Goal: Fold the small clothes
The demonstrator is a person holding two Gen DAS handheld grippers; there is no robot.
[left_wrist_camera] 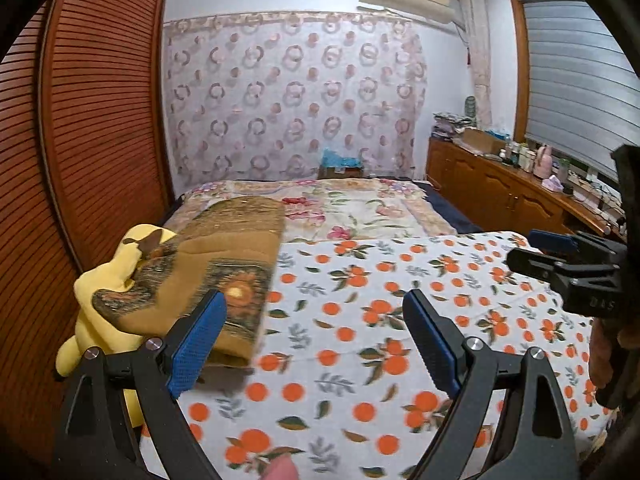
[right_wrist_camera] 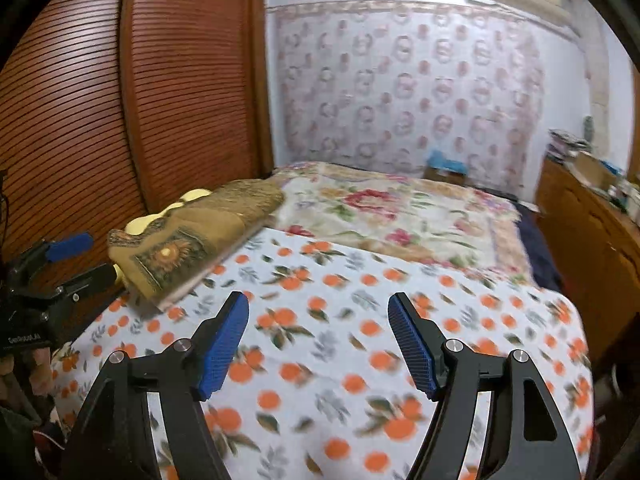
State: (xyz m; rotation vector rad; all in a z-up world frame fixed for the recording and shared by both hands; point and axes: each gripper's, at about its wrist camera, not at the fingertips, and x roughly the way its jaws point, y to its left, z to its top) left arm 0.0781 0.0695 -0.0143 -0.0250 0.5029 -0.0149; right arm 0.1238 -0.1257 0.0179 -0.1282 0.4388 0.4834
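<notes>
1. Both my tools are empty; the left gripper [left_wrist_camera: 316, 336] stands spread wide over the orange-print sheet [left_wrist_camera: 360, 360]; the right gripper [right_wrist_camera: 318, 340] is spread too, nothing between its pads.
2. The brown patterned cloth [left_wrist_camera: 224, 264] lies already doubled, ahead and left of the left gripper, just past its left fingertip; from the right gripper it sits well off to the front-left; a yellow garment [left_wrist_camera: 104, 292] is bunched beside it, partly beneath.
3. I judge both light, soft and limp; they will sag and slide on the sheet.
4. I would pinch a hem or corner, not the middle; thin layers need a full close.
</notes>
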